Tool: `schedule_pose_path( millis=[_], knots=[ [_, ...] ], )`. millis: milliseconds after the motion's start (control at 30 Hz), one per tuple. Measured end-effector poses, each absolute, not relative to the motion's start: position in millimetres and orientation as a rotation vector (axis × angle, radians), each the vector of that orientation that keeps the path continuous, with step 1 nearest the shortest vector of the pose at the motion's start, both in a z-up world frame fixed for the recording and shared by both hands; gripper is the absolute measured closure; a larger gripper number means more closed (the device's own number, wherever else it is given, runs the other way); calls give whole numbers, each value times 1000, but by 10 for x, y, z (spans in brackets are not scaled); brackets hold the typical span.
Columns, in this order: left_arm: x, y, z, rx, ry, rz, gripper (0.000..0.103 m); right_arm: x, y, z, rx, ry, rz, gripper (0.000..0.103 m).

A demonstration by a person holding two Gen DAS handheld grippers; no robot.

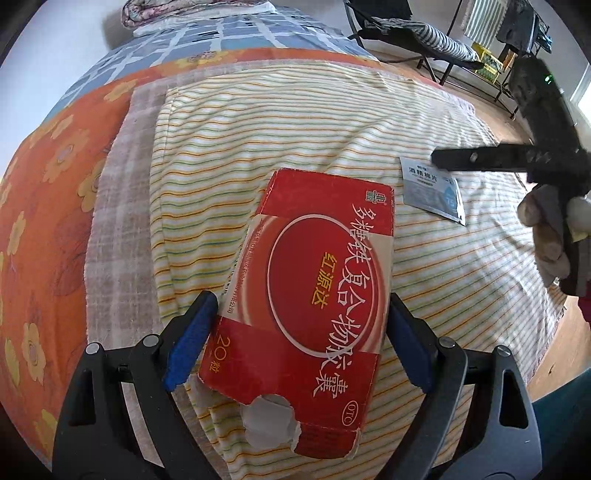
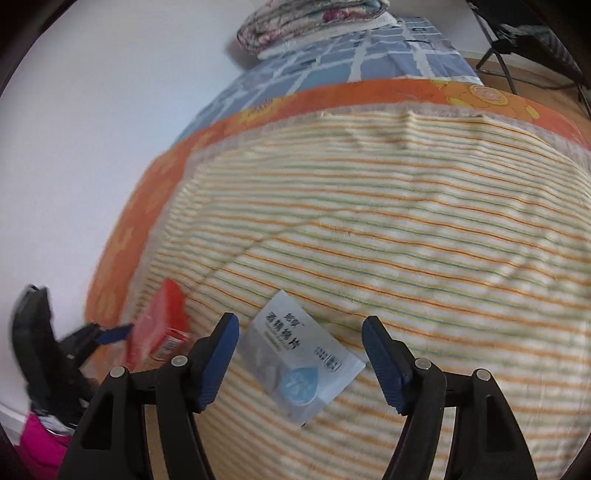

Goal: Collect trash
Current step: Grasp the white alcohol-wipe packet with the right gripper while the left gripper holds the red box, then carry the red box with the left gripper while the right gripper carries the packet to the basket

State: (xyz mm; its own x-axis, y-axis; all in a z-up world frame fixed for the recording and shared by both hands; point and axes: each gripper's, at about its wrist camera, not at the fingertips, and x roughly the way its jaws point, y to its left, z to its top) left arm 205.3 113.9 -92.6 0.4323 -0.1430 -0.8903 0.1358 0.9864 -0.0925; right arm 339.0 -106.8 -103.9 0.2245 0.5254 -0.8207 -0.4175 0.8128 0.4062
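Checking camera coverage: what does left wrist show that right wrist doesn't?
Left wrist only: the red medicine box's printed top and torn end between the left gripper fingers, plus a clothes rack.

Right wrist only: the alcohol wipe sachet whole, between the open right gripper fingers, and the box's edge.

Both: box, sachet, striped blanket, folded quilt.
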Motion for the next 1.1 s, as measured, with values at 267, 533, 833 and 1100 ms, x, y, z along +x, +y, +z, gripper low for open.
schedule_pose_path(
  millis=[267, 533, 833, 1100],
  knots=[
    [2009, 1171, -853, -8, 1099, -158, 12, 3077, -823, -1037, -106, 1192, 720, 34],
    [1864, 1117, -687, 21, 1079, -157, 37, 2738, -459, -1075, -454, 1095, 624, 36],
    [1867, 1036, -804, 97, 1104, -148, 25, 2642, -536, -1068, -406, 1113, 600, 38],
    [2099, 1083, -931, 71, 1091, -88, 7, 2614, -540, -1074, -387, 1120, 598, 38]
  ],
)
